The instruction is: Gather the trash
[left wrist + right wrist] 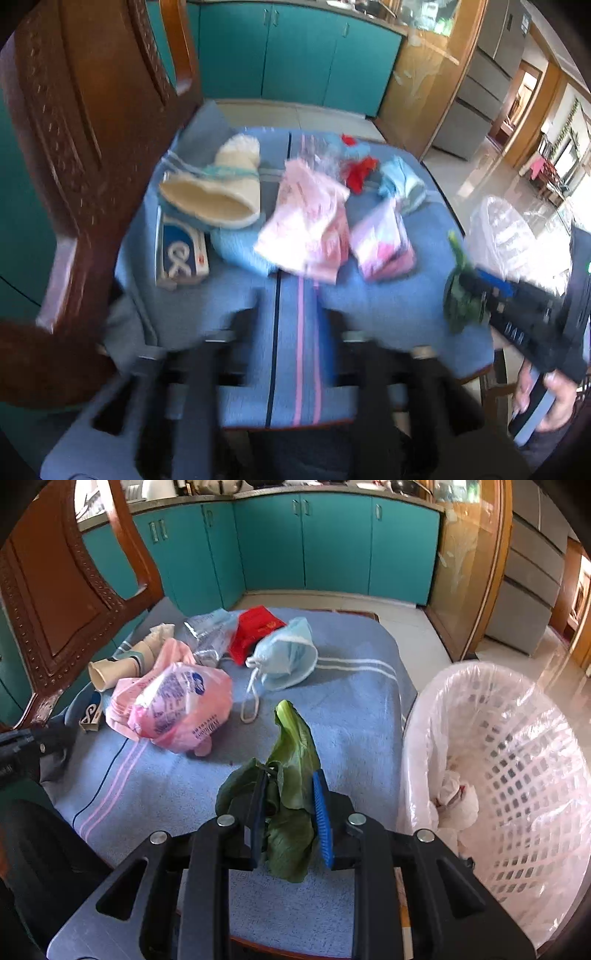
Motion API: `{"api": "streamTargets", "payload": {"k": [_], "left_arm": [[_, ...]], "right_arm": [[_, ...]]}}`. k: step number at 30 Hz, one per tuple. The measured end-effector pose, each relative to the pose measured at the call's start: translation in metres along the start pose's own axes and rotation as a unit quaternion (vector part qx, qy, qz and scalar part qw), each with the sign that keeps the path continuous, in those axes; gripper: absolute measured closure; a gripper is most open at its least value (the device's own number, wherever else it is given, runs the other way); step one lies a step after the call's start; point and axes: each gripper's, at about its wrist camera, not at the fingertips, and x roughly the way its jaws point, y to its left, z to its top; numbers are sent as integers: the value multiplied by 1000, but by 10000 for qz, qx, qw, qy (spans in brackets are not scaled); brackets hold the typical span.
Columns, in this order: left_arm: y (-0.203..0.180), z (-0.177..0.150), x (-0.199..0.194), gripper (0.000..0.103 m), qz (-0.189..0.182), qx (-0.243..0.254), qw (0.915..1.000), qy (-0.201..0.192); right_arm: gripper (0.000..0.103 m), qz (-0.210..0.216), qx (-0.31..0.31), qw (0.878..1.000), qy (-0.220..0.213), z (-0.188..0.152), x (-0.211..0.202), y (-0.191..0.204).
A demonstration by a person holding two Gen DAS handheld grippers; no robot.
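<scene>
On the chair's blue towel (pixel 351 709) lies trash: a pink plastic bag (pixel 173 705), a paper cup (pixel 110 672), a blue face mask (pixel 288 653), a red packet (pixel 255 631), clear plastic wrap (pixel 210 631) and a small blue-and-white box (pixel 90 712). My right gripper (pixel 290 779) is shut on a limp green leaf (pixel 295 746), held above the towel's near right part, just left of the white bin (pixel 498 738). In the blurred left wrist view my left gripper (pixel 291 321) stands open over the towel's near edge, with only cloth between its fingers. The pink bag (pixel 306 225) lies beyond it.
The bin is a white lattice basket lined with clear plastic, with crumpled tissue (pixel 454 794) inside, and it stands on the floor right of the chair. The carved wooden chair back (pixel 55 602) rises on the left. Teal cabinets (pixel 332 542) line the far wall. A person's hand (pixel 546 398) holds the right gripper.
</scene>
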Motion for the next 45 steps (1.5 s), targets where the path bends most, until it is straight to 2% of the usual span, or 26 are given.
{"api": "streamTargets", "payload": {"k": [1, 4, 8, 11, 16, 18, 22, 26, 29, 30, 33, 35, 38, 41, 45], "left_arm": [[-4, 3, -3, 46, -68, -4, 9999, -95], [-14, 19, 5, 40, -135, 131, 9997, -149], [-27, 46, 29, 40, 222, 318, 9991, -174], [-33, 57, 52, 40, 380, 543, 9977, 103], [-45, 50, 73, 40, 484, 969, 9930, 470], [-45, 46, 77, 46, 474, 992, 9923, 571], [-41, 37, 76, 71, 385, 935, 9931, 600], [-41, 28, 65, 78, 438, 1039, 9926, 449], [-34, 24, 49, 79, 418, 828, 9953, 287], [-31, 23, 41, 79, 401, 765, 9961, 186], [-26, 24, 16, 79, 391, 614, 9973, -82], [-20, 24, -4, 79, 344, 478, 9979, -286], [-14, 20, -28, 79, 335, 341, 9974, -532], [-7, 13, -47, 79, 343, 262, 9969, -665], [1, 5, -52, 79, 356, 212, 9972, -623]], "right_arm": [[75, 29, 42, 10000, 3, -1, 0, -1], [66, -41, 12, 10000, -1, -1, 1, 1], [62, -72, -119, 9999, -79, 2, -4, 5], [59, -63, -181, 9997, -143, 4, -7, 7], [53, -93, -141, 9998, -121, 6, 0, 6], [49, -136, -164, 9997, -78, 8, 5, 7], [47, -411, -378, 9984, 78, 10, 22, 14], [47, -543, -549, 9969, 157, 5, 31, 20], [47, -477, -626, 9966, 227, 1, 34, 23], [48, -502, -650, 9964, 215, 0, 35, 24], [60, -616, -790, 9948, 162, 0, 33, 28], [75, -612, -845, 9945, 116, 0, 31, 28], [90, -562, -847, 9948, 65, 2, 27, 26], [96, -509, -755, 9958, 13, 4, 24, 24], [98, -451, -717, 9964, -43, 6, 20, 25]]}}
